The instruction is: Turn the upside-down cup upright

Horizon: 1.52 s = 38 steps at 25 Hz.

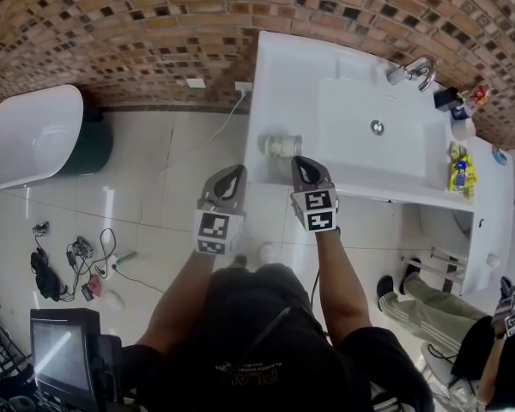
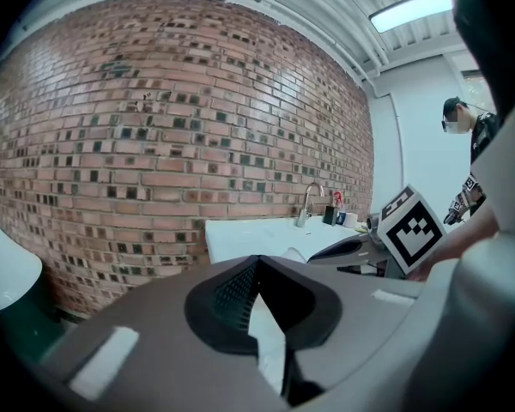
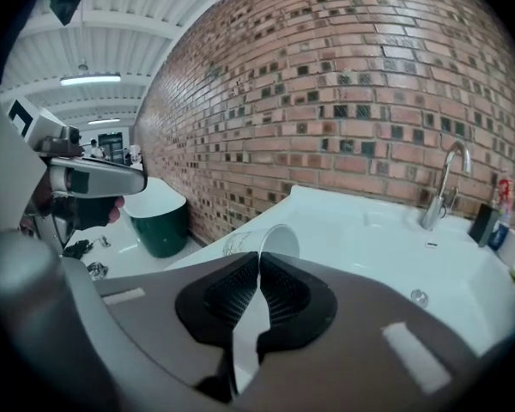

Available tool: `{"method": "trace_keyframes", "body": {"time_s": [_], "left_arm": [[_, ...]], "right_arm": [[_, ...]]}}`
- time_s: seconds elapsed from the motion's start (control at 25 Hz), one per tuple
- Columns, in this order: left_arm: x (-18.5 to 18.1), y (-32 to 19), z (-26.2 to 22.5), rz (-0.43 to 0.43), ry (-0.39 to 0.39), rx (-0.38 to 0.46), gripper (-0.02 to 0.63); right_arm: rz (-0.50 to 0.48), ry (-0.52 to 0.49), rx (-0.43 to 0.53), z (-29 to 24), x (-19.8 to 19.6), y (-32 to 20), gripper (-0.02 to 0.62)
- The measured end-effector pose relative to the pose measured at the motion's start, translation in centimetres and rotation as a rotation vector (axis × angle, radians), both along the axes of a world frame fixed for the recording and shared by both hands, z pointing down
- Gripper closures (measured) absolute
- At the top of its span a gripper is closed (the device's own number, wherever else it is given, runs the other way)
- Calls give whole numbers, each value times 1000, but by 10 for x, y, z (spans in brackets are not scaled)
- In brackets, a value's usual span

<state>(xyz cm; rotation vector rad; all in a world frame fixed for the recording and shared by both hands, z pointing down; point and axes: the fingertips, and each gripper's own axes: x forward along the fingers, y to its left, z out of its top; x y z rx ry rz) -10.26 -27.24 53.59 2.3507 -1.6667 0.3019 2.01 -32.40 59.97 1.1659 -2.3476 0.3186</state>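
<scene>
left gripper (image 1: 233, 174) and right gripper (image 1: 305, 163) were clenched, empty. i think the right jaws needed opening first, before taking the cup (image 1: 283, 146) at centre frame.

Left gripper (image 1: 233, 173), right gripper (image 1: 305, 165): both closed, empty.

Nothing legible — the shirt (image 1: 266, 350) print is too small to read.

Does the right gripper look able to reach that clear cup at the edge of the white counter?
Probably yes: the clear plastic cup sits just ahead of the right gripper with nothing between them, though its jaws are together and would need to open first.
</scene>
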Motion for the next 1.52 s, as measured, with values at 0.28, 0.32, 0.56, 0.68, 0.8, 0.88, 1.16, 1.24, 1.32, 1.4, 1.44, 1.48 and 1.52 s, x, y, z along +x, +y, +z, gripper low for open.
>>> {"method": "trace_keyframes", "body": {"time_s": [0.28, 0.32, 0.56, 0.68, 0.8, 0.88, 1.16, 1.24, 1.32, 1.4, 1.44, 1.48, 1.52], "left_arm": [[9, 4, 1, 21, 4, -4, 607], [10, 5, 1, 28, 5, -6, 607], [5, 13, 4, 30, 6, -21, 607], [4, 14, 5, 26, 8, -23, 607], [-3, 12, 3, 12, 10, -18, 607], [-11, 11, 3, -6, 13, -20, 607], [-24, 9, 6, -34, 7, -21, 607], [-27, 11, 7, -35, 5, -24, 607], [-30, 11, 7, -39, 12, -26, 607], [-34, 11, 10, -50, 29, -31, 607], [-35, 10, 11, -54, 34, -32, 607], [-37, 9, 11, -56, 34, -34, 607], [-38, 9, 11, -57, 32, -35, 607]], "right_arm": [[-114, 212, 119, -20, 7, 0, 571], [-136, 257, 137, -21, 8, 0, 571], [-286, 546, 253, -25, 14, -5, 571], [-364, 669, 293, -24, 13, -4, 572], [-449, 782, 333, -22, 5, -1, 572], [-502, 850, 349, -19, -2, 2, 572], [-628, 1096, 321, 13, -16, 14, 571], [-630, 1123, 318, 18, -20, 18, 571], [-630, 1134, 320, 21, -23, 21, 571], [-631, 1138, 325, 23, -24, 22, 571], [-629, 1137, 329, 23, -25, 22, 569], [-626, 1134, 335, 22, -26, 22, 569], [-623, 1129, 342, 21, -27, 22, 568]]}}
